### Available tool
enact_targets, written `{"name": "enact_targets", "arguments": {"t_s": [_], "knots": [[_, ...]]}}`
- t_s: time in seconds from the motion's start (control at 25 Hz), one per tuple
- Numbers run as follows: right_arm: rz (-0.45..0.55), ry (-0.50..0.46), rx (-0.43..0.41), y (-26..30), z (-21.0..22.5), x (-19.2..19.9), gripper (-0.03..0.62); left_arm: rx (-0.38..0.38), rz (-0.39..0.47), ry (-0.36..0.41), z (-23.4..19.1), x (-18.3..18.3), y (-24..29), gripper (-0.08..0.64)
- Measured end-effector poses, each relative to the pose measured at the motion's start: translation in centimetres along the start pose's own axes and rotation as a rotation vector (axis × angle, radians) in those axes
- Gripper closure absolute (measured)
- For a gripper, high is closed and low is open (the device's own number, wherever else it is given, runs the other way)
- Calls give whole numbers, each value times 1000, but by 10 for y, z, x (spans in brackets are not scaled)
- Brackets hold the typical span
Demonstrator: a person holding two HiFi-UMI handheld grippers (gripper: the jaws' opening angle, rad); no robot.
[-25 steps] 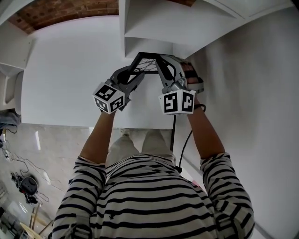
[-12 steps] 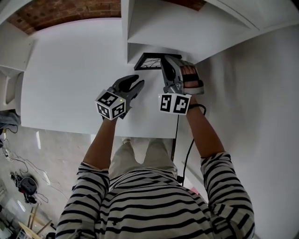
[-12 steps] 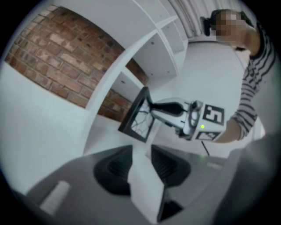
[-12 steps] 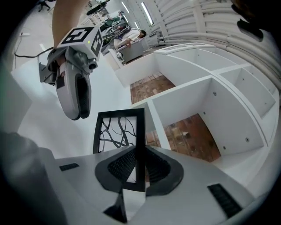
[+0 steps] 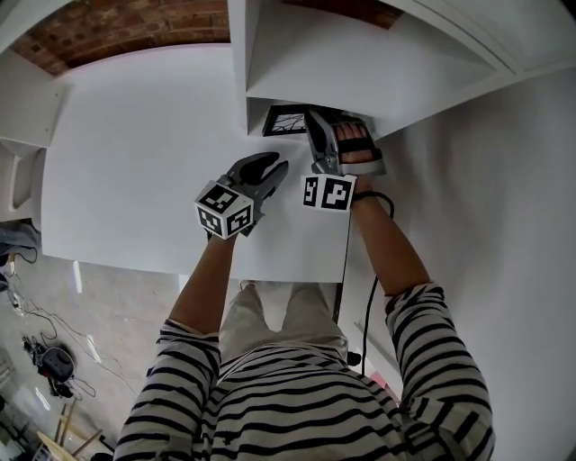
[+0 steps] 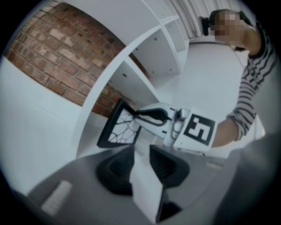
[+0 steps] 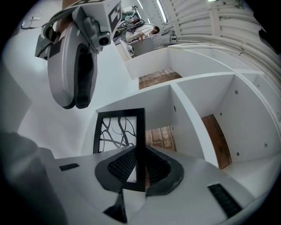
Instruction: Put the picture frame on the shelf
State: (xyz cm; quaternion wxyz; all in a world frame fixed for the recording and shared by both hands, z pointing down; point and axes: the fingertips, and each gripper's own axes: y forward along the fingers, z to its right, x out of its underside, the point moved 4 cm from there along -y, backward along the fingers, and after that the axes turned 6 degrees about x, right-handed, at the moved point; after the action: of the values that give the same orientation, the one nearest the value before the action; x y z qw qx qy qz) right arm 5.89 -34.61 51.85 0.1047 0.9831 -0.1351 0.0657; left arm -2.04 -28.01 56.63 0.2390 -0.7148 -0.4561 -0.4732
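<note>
The picture frame (image 5: 288, 120) is black with a branch-pattern print and stands upright in the open compartment of the white shelf (image 5: 360, 63). My right gripper (image 5: 317, 144) is shut on the frame's (image 7: 120, 132) right edge, which runs between its pads (image 7: 120, 169). My left gripper (image 5: 268, 169) hangs open over the white table, to the lower left of the frame and apart from it. Its jaws have just been closing, and they hold nothing. In the left gripper view the frame (image 6: 118, 127) sits ahead with the right gripper (image 6: 153, 117) on it.
The shelf has several compartments (image 7: 206, 105) backed by a brick wall (image 5: 108, 22). A white table (image 5: 135, 162) runs under both hands, its front edge near my body. A black cable (image 5: 369, 306) hangs at the right. Cables and small items lie on the floor (image 5: 45, 360).
My left gripper has come off the frame's left side and drawn back toward me. The right gripper has carried the frame lower and further into the shelf compartment.
</note>
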Motion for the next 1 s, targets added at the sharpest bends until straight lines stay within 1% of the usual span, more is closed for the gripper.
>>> {"name": "enact_targets", "arguments": {"t_s": [0.28, 0.48, 0.72, 1.0], "knots": [[-21, -41, -1, 26, -10, 7, 535, 13, 15, 3, -2, -4, 8, 485], [-35, -78, -29, 33, -26, 12, 535, 18, 16, -1, 2, -4, 12, 496], [-58, -71, -10, 36, -31, 16, 535, 21, 9, 2, 5, -2, 12, 500], [-42, -76, -17, 35, -33, 6, 535, 25, 7, 2, 6, -5, 11, 501]]}}
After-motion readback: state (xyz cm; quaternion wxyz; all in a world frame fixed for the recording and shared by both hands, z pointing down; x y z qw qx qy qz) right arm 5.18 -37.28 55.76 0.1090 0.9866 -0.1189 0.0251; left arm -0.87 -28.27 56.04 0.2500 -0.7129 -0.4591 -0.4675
